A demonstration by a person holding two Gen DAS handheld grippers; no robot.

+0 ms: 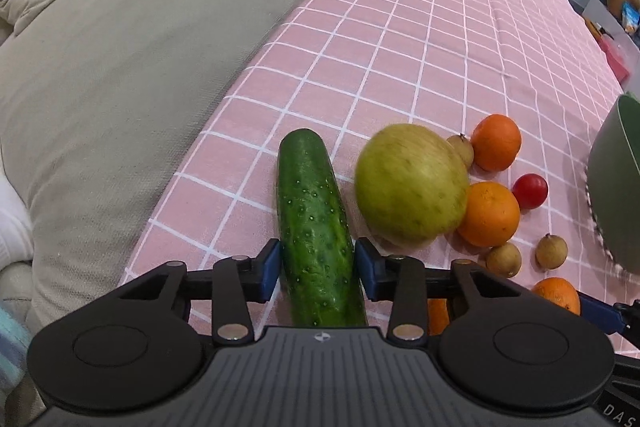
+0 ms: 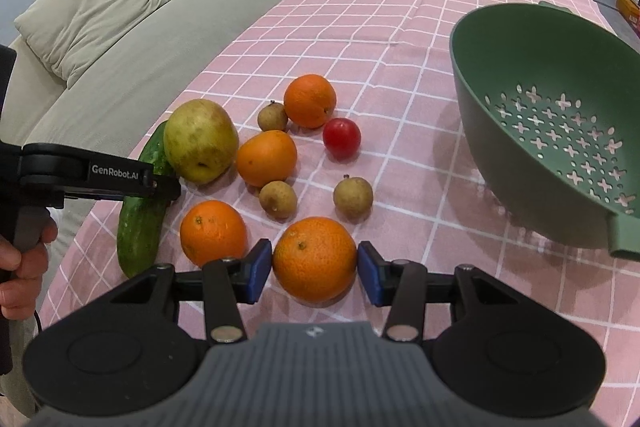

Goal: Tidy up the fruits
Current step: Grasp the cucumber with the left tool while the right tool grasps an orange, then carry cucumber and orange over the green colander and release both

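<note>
A dark green cucumber (image 1: 312, 195) lies on the pink checked tablecloth (image 1: 440, 47) near its left edge. My left gripper (image 1: 316, 267) straddles the cucumber; its blue pads stand close to both sides with a thin gap on the right, so it is open. In the right wrist view an orange (image 2: 314, 259) rests on the cloth, and my right gripper (image 2: 315, 273) is shut on it, both pads on its sides. A large yellow-green pear (image 2: 200, 141) sits against the cucumber (image 2: 138, 227). The green colander (image 2: 552, 131) stands to the right, with nothing in it.
Three more oranges (image 2: 213, 233), a red round fruit (image 2: 342, 138) and three small brown fruits (image 2: 353, 197) lie between the cucumber and the colander. A beige sofa (image 1: 120, 67) runs along the table's left edge. A person's hand (image 2: 20, 263) holds the left gripper's handle.
</note>
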